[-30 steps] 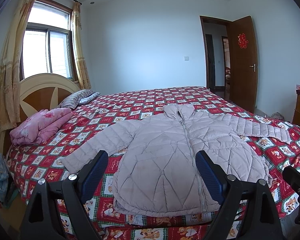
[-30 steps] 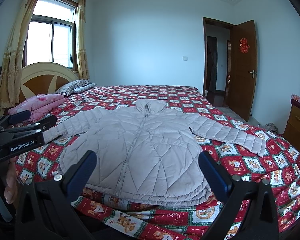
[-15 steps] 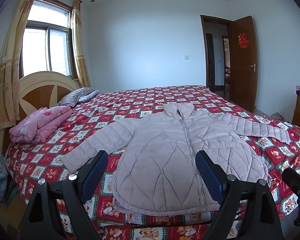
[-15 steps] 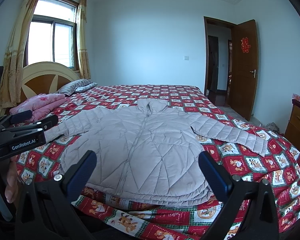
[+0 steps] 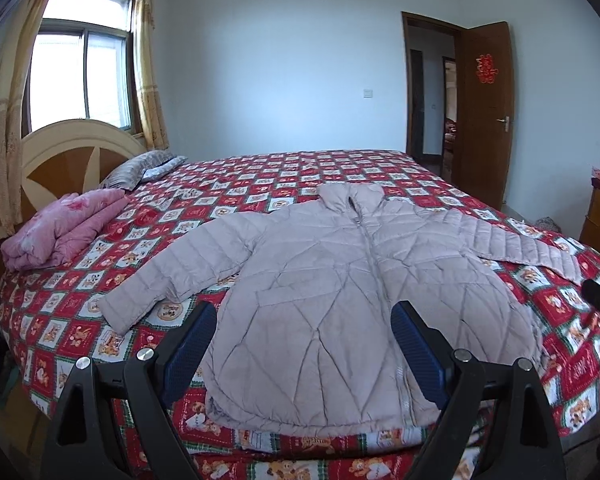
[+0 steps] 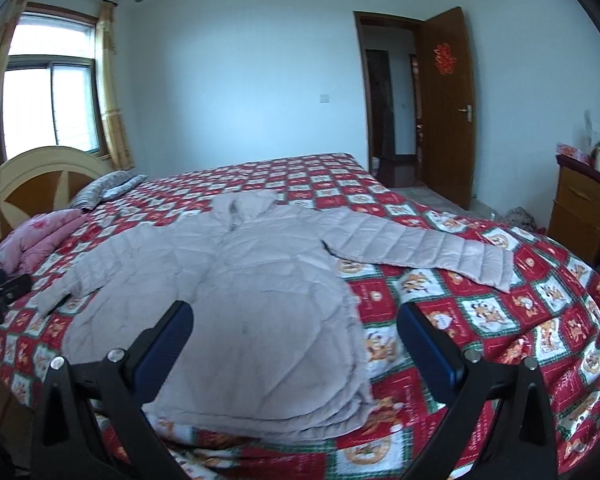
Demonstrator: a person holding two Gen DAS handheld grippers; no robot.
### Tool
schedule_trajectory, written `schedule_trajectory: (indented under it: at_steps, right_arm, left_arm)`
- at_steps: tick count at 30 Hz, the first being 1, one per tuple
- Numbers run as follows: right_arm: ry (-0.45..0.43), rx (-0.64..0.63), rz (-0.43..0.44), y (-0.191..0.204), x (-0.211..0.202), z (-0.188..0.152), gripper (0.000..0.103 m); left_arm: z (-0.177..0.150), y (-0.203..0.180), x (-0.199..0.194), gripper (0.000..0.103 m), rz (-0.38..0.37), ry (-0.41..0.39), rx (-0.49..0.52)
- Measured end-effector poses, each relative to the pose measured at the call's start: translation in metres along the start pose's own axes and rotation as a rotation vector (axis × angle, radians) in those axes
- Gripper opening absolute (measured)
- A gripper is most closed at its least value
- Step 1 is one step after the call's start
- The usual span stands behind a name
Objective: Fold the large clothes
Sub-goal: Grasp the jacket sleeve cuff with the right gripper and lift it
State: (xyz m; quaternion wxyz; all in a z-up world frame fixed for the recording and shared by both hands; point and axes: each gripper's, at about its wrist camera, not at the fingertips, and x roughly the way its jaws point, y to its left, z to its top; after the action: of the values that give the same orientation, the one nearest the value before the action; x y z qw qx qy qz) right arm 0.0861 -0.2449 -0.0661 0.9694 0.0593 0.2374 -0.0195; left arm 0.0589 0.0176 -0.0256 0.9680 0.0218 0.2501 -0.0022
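A pale pink quilted jacket (image 5: 340, 276) lies flat, zipped, front up, sleeves spread, on a bed with a red patterned cover (image 5: 260, 184). Its hem is at the near bed edge. My left gripper (image 5: 304, 340) is open and empty, held above the hem, left of the zip. My right gripper (image 6: 296, 340) is open and empty, over the jacket's (image 6: 228, 292) lower right side; the right sleeve (image 6: 420, 248) stretches out to the right. Each gripper's tip shows at the other view's edge.
A folded pink blanket (image 5: 60, 228) and a striped pillow (image 5: 144, 168) lie by the headboard (image 5: 72, 152) at the left. A wooden dresser (image 6: 584, 208) stands at the right. An open door (image 6: 444, 108) is at the back right.
Both grippers have moved closer to the bed. The right gripper has swung to the right, so the jacket now sits left of centre in its view. The jacket has not moved.
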Motion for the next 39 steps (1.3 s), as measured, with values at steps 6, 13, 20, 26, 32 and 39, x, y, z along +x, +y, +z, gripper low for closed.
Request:
schedule_trajectory:
  at_steps: [6, 13, 20, 26, 32, 39]
  right_arm:
    - [0.094, 0.143, -0.176, -0.091, 0.061, 0.007, 0.103]
    - [0.196, 0.341, -0.285, -0.195, 0.109, 0.022, 0.091]
    - [0.26, 0.471, -0.398, -0.271, 0.15, 0.032, 0.084]
    - [0.356, 0.468, -0.41, -0.294, 0.188, 0.025, 0.073]
    - [0.404, 0.404, -0.416, -0.291, 0.209, 0.015, 0.038]
    - [0.378, 0.327, -0.43, -0.286, 0.208, 0.038, 0.009]
  left_arm:
    - [0.013, 0.008, 0.066, 0.09, 0.028, 0.067, -0.009]
    - [0.024, 0.017, 0.152, 0.09, 0.104, 0.109, -0.002]
    - [0.032, 0.027, 0.234, 0.09, 0.189, 0.151, -0.013]
    - [0.029, 0.036, 0.285, 0.09, 0.19, 0.223, -0.044]
    - [0.018, 0.034, 0.307, 0.09, 0.182, 0.272, -0.034]
    - [0.027, 0.044, 0.309, 0.09, 0.193, 0.266, -0.044]
